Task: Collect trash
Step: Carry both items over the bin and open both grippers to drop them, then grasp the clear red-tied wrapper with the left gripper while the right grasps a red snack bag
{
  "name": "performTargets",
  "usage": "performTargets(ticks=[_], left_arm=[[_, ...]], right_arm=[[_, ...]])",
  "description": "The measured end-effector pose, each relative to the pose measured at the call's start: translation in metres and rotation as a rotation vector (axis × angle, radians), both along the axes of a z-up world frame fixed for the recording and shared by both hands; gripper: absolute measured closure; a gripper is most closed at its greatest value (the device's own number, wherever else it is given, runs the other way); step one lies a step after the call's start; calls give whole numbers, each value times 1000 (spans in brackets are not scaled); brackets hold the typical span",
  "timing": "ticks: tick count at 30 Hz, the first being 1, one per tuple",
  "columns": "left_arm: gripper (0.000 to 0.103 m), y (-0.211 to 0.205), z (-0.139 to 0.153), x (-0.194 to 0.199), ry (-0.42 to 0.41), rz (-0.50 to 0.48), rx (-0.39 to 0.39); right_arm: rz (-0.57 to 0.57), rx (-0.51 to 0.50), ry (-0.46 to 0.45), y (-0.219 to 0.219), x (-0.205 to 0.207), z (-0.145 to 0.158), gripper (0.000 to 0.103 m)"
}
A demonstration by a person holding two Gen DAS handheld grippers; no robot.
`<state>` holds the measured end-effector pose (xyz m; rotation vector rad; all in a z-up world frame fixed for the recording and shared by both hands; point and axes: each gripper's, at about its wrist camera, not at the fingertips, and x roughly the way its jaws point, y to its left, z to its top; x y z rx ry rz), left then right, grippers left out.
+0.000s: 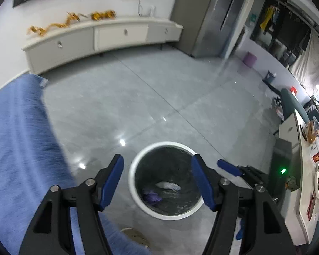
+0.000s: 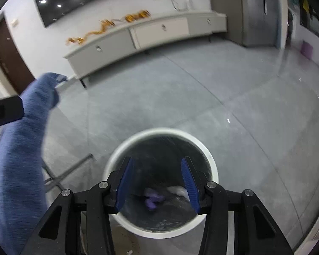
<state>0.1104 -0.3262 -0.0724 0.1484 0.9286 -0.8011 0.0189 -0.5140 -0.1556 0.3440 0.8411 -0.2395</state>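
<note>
A round trash bin with a white rim (image 1: 138, 159) and a dark liner stands on the grey floor. Inside lie a purple crumpled piece (image 1: 152, 196) and a whitish crumpled piece (image 1: 168, 186). My left gripper (image 1: 157, 161) is open and empty, held above the bin's mouth. In the right wrist view the bin's rim (image 2: 210, 159) sits right below my right gripper (image 2: 157, 163), which is open and empty. The purple piece (image 2: 152, 198) and the whitish piece (image 2: 177, 190) show at the bottom. The right gripper's blue finger (image 1: 229, 167) shows in the left wrist view beside the bin.
A blue cloth-covered surface (image 1: 17, 148) fills the left side; it also shows in the right wrist view (image 2: 17, 159). A long white cabinet (image 1: 108, 36) runs along the far wall. A white counter (image 1: 297, 170) with plates and packets stands at the right.
</note>
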Motion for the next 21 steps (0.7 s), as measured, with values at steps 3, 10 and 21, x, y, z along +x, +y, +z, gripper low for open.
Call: performTargets(ticks=[3, 10, 21], left_arm=[[39, 44, 18, -4, -38, 49, -33], [34, 183, 57, -18, -190, 225, -50], [27, 451, 55, -38, -305, 678, 37]], right_arm=[[52, -22, -65, 26, -3, 32, 58], [240, -35, -185, 115, 1, 94, 58], [550, -20, -220, 264, 37, 126, 53]])
